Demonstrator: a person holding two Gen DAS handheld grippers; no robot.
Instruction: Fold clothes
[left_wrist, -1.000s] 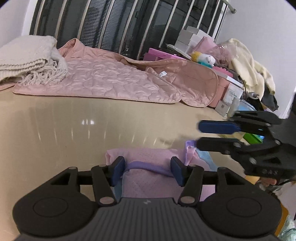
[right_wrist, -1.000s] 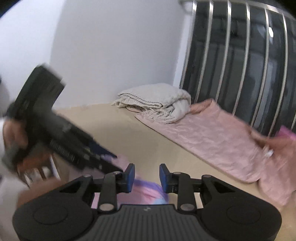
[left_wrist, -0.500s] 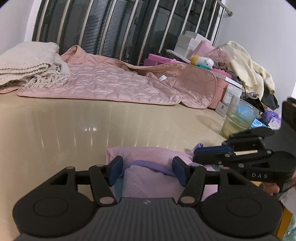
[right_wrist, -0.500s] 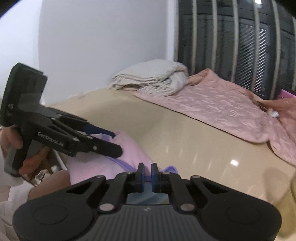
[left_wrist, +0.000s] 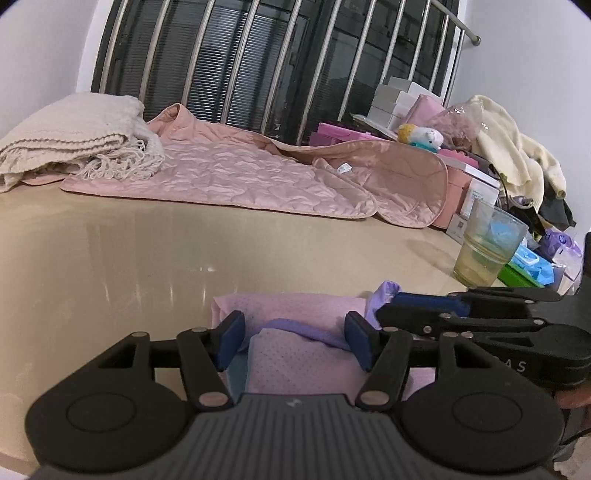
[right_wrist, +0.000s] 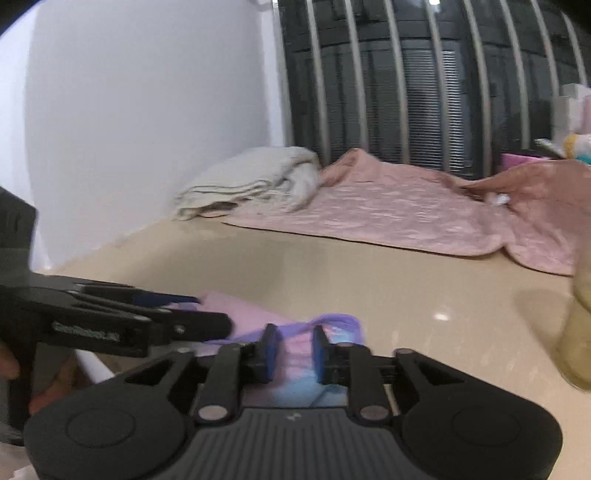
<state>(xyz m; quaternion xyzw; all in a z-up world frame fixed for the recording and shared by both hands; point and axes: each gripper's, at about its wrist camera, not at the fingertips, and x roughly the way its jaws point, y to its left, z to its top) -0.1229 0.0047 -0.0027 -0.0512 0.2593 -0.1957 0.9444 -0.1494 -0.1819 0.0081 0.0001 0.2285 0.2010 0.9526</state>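
A folded pink garment with a purple trim lies at the near edge of the beige counter. The left hand-held gripper hangs over it with its jaws spread wide, gripping nothing. The right hand-held gripper sits at the garment's right end, jaws partly apart with the purple edge lying between them, not pinched. Farther back lie a pink quilt and a cream blanket; a cup stands to the right.
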